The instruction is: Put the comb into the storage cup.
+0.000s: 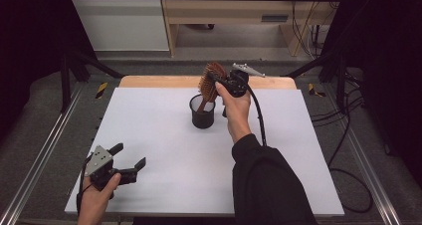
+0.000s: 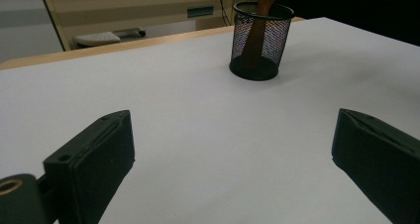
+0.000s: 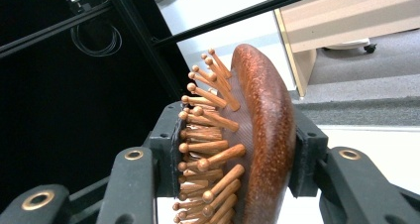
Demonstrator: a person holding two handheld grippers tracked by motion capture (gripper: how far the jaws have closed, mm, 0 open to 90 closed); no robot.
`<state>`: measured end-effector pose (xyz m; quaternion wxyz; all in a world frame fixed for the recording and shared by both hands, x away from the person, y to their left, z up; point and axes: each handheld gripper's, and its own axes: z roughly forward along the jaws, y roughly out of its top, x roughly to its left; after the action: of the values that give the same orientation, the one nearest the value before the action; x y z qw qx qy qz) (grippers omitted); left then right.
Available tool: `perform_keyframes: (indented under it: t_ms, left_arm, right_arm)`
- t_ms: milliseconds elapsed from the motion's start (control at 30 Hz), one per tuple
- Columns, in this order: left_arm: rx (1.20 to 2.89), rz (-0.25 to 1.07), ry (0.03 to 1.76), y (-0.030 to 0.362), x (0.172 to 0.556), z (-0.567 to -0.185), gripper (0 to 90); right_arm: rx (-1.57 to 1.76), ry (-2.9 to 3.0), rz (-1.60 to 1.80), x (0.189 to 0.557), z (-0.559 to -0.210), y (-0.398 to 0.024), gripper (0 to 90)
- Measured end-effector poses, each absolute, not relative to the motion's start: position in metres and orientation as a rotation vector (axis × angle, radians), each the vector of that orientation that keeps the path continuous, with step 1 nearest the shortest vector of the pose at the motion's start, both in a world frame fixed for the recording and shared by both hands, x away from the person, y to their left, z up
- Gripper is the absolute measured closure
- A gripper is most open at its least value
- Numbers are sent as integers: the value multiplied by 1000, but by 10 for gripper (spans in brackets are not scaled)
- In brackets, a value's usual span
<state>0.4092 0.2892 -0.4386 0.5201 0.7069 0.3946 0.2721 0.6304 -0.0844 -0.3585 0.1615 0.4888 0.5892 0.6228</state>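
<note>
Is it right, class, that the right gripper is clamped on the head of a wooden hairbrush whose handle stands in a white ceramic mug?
Not quite. The right gripper does clamp the wooden hairbrush by its head, but the handle stands in a black wire-mesh cup, not a white ceramic mug. The left gripper view shows the mesh clearly.

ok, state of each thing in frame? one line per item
wooden hairbrush: head clamped in the right gripper, handle down inside the cup, tilted.
mesh cup: upright on the table, brush handle in it.
right gripper: shut on the brush head, one jaw on the bristles, one on the back.
left gripper: open, nothing between its jaws, low over the table's near left corner.
table: white top, bears the cup.
</note>
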Motion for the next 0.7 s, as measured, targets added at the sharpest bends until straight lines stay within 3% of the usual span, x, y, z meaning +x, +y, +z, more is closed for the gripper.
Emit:
perform_keyframes:
  t_ms: [700]
  left_arm:
    - [1702,648,940,288,409,-439,32]
  right_arm:
    - [1400,1694,1781,635,-363,-83,500]
